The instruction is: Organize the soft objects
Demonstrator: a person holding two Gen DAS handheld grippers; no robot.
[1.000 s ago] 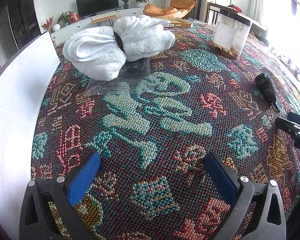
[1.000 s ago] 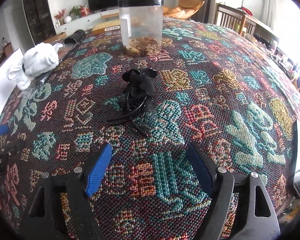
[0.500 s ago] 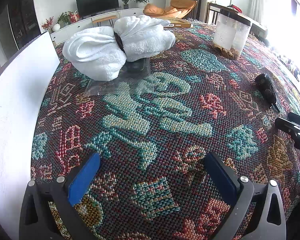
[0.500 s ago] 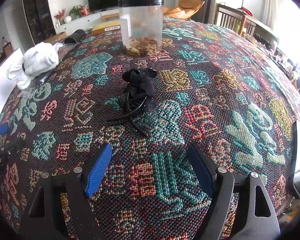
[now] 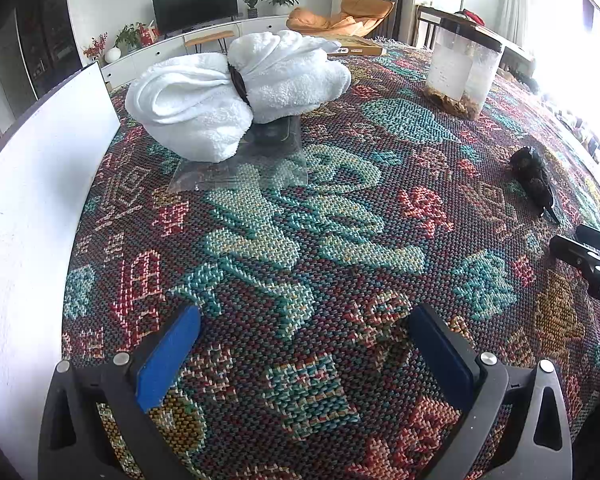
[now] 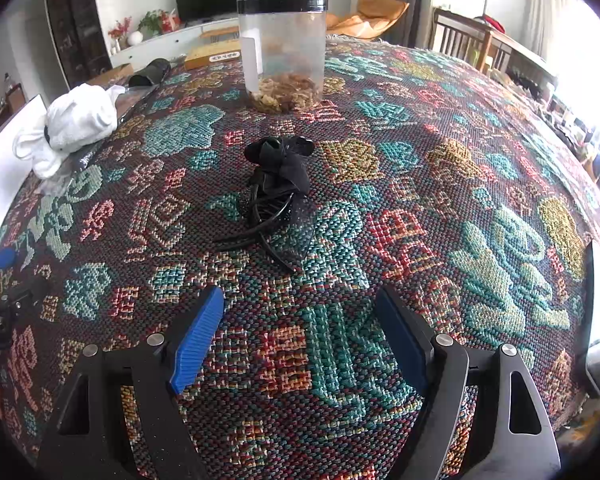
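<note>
A white fluffy towel bundle (image 5: 236, 92), cinched by a black band, lies on a clear plastic bag (image 5: 240, 168) at the far left of the patterned tablecloth (image 5: 300, 240); it also shows in the right wrist view (image 6: 76, 124). A black ribbon bow hair accessory (image 6: 278, 184) lies mid-table, seen in the left wrist view too (image 5: 534, 176). My left gripper (image 5: 300, 352) is open and empty, well short of the towel. My right gripper (image 6: 300, 336) is open and empty, just short of the black bow.
A clear jar with a black lid (image 6: 284, 52) stands behind the bow, also in the left wrist view (image 5: 462, 72). A white board (image 5: 32, 208) runs along the table's left edge. A dark phone-like slab (image 6: 598, 312) lies at the right edge. A flat box (image 6: 212, 58) sits at the back.
</note>
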